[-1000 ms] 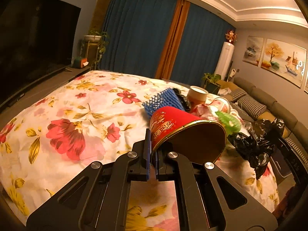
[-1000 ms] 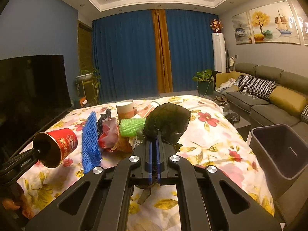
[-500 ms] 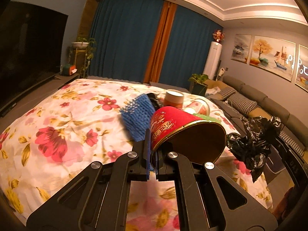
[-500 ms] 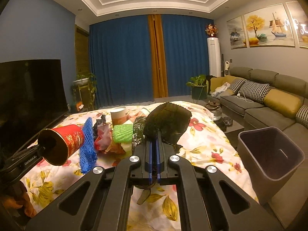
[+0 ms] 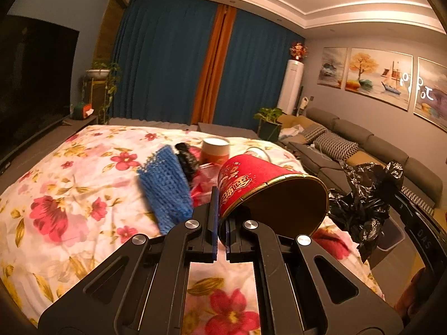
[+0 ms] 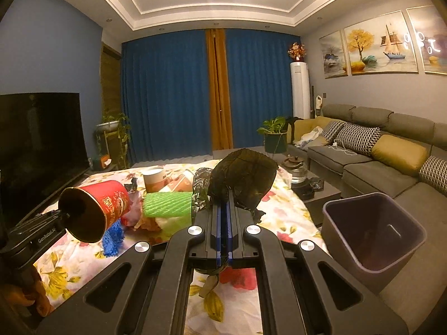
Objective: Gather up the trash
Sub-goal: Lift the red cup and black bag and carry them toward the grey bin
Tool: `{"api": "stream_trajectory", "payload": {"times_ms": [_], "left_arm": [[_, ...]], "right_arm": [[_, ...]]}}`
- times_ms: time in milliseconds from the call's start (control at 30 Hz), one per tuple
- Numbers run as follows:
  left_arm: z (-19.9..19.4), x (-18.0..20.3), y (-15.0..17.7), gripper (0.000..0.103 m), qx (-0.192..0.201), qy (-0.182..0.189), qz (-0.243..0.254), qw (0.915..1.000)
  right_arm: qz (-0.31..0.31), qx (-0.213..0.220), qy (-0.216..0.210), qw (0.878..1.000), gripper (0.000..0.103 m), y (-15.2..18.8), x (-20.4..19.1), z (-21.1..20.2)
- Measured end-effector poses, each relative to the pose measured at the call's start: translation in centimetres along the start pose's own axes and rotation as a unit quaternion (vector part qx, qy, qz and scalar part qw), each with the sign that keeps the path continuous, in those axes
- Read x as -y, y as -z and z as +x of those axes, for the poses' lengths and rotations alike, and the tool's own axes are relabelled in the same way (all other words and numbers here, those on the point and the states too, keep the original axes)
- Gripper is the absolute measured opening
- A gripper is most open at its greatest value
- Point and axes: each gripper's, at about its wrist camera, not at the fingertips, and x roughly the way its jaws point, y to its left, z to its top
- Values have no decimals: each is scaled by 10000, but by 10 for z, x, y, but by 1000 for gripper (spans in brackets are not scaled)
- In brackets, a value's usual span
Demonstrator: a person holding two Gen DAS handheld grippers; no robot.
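My left gripper (image 5: 220, 217) is shut on the rim of a red paper cup (image 5: 259, 187), held tilted above the flowered cloth; the cup also shows in the right wrist view (image 6: 95, 209). My right gripper (image 6: 223, 215) is shut on a black plastic bag (image 6: 245, 178), also seen in the left wrist view (image 5: 363, 198). On the cloth lie a blue foam net (image 5: 164, 189), a green foam net (image 6: 167, 205), a beige paper tub (image 6: 153, 180) and crumpled wrappers (image 6: 145, 223). A grey trash bin (image 6: 374, 231) stands on the floor at the right.
The table with the flowered cloth (image 5: 69, 184) fills the foreground. A grey sofa (image 6: 391, 162) runs along the right wall, with a low side table and kettle (image 6: 299, 176) beside it. A dark TV (image 6: 36, 145) stands on the left. A potted plant (image 6: 273, 136) stands by the curtains.
Both grippers have risen and moved right with their loads. The trash bin has come closer and larger in the right wrist view. The trash pile has shifted left and lower.
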Motion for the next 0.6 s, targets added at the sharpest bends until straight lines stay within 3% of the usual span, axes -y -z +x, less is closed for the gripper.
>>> {"api": "stream_trajectory", "payload": {"times_ms": [600], "left_arm": [[-6,68,-9,3,176,542,468,9973]], "right_arm": [[124,289,425,9986,4,-7,43,-32]]}}
